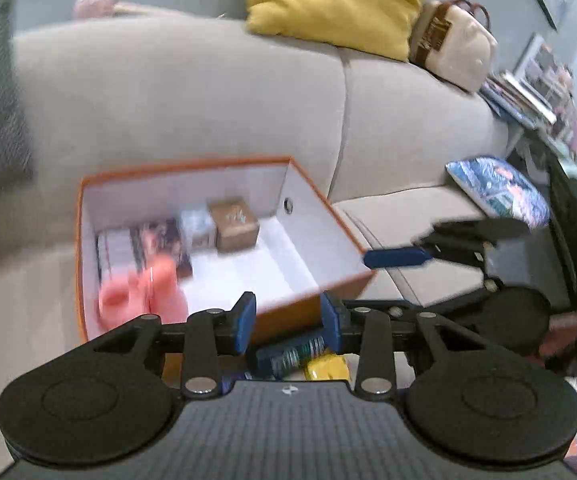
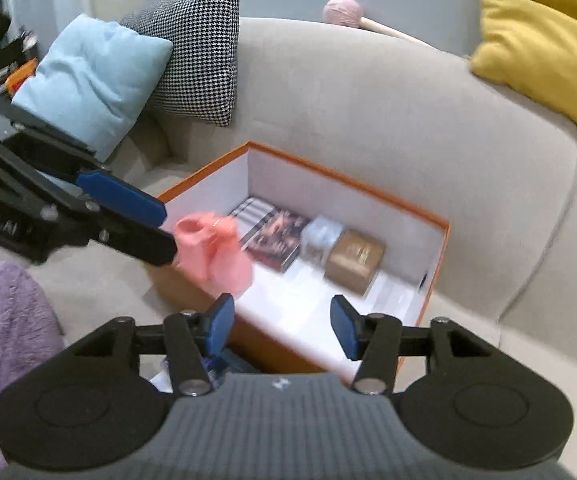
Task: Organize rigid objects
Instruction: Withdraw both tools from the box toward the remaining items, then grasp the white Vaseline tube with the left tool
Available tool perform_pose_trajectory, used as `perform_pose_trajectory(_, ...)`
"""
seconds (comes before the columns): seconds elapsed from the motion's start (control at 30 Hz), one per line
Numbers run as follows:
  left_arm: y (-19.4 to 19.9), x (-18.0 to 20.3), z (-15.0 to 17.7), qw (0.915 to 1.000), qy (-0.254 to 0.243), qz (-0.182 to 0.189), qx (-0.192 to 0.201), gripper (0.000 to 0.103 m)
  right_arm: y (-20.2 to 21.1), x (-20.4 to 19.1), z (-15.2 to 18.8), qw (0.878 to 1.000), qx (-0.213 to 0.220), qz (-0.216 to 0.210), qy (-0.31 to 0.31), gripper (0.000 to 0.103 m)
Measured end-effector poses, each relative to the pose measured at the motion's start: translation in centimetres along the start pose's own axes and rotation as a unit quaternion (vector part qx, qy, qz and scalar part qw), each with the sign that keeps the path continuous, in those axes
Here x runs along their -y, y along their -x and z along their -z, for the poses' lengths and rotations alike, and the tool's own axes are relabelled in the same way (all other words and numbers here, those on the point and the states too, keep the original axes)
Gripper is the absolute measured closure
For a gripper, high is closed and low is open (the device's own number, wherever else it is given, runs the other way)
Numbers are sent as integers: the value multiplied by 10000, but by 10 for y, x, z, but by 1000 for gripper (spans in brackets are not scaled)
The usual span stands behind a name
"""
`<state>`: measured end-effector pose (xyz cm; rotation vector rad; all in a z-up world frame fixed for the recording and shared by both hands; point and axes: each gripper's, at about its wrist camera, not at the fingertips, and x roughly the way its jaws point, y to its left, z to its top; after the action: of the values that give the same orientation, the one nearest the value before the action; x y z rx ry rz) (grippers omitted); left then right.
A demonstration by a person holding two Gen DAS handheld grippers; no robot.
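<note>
An orange box with white inside (image 1: pixel 330 216) (image 2: pixel 442 240) sits on the grey sofa. In it lie a dark book (image 1: pixel 160 246) (image 2: pixel 276 238), a pale small box (image 1: pixel 197 227) (image 2: pixel 320 236), a brown cardboard box (image 1: pixel 235 224) (image 2: pixel 354 261) and a blurred pink plastic object (image 1: pixel 140 294) (image 2: pixel 214 254) at the near left end. My left gripper (image 1: pixel 288 322) is open over the box's near corner; in the right wrist view (image 2: pixel 164 226) its fingertips are right beside the pink object. My right gripper (image 2: pixel 284 326) is open and empty above the box; one blue finger (image 1: pixel 398 258) shows by the box's right wall.
A yellow cushion (image 1: pixel 336 0) (image 2: pixel 544 48), a beige handbag (image 1: pixel 454 46), a houndstooth cushion (image 2: pixel 200 52), a light blue cushion (image 2: pixel 96 76) and a purple blanket (image 2: pixel 4 344) lie around the sofa. A patterned pad (image 1: pixel 500 188) rests on the sofa arm. Small packs (image 1: pixel 304 356) lie below the box.
</note>
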<state>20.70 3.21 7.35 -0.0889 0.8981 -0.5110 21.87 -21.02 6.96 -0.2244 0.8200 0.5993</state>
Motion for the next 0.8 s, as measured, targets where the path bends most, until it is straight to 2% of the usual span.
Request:
perform_pose_trajectory(0.13,-4,-16,46,9980,635,12,13,60,4,-27,46,9979,40,129,-628,48)
perform_pose_trajectory(0.27,-22,-29,88,9929,1136,-316,-185,60,-14,-48,87,9882,-7,340,-1496,50)
perform_pose_trajectory(0.3,-28,-30,96,9918,1189,-406,-244,61,-20,-52,95,9856,-59,387,-1645,55)
perform_pose_trajectory(0.4,-50,-37,112,9894,1278,-512,-469,57,-41,-66,116,9854,-343,424,-1612,67)
perform_pose_trajectory(0.47,-65,-43,119,9864,1453,-507,-577,49,-57,-66,122,9837,-586,439,-1640,68)
perform_pose_trajectory(0.57,-83,-49,129,9827,1648,-463,-705,46,-72,-65,126,9817,-704,442,-1715,67)
perform_pose_trajectory(0.67,-96,-49,134,9820,1584,-553,-870,46,-77,-64,127,9810,-668,357,-1785,67)
perform_pose_trajectory(0.73,-103,-53,136,9795,1684,-465,-1005,47,-84,-65,127,9805,-676,187,-1835,67)
perform_pose_trajectory(0.8,-104,-57,144,9774,1793,-435,-1032,47,-94,-67,128,9804,-785,215,-1795,71)
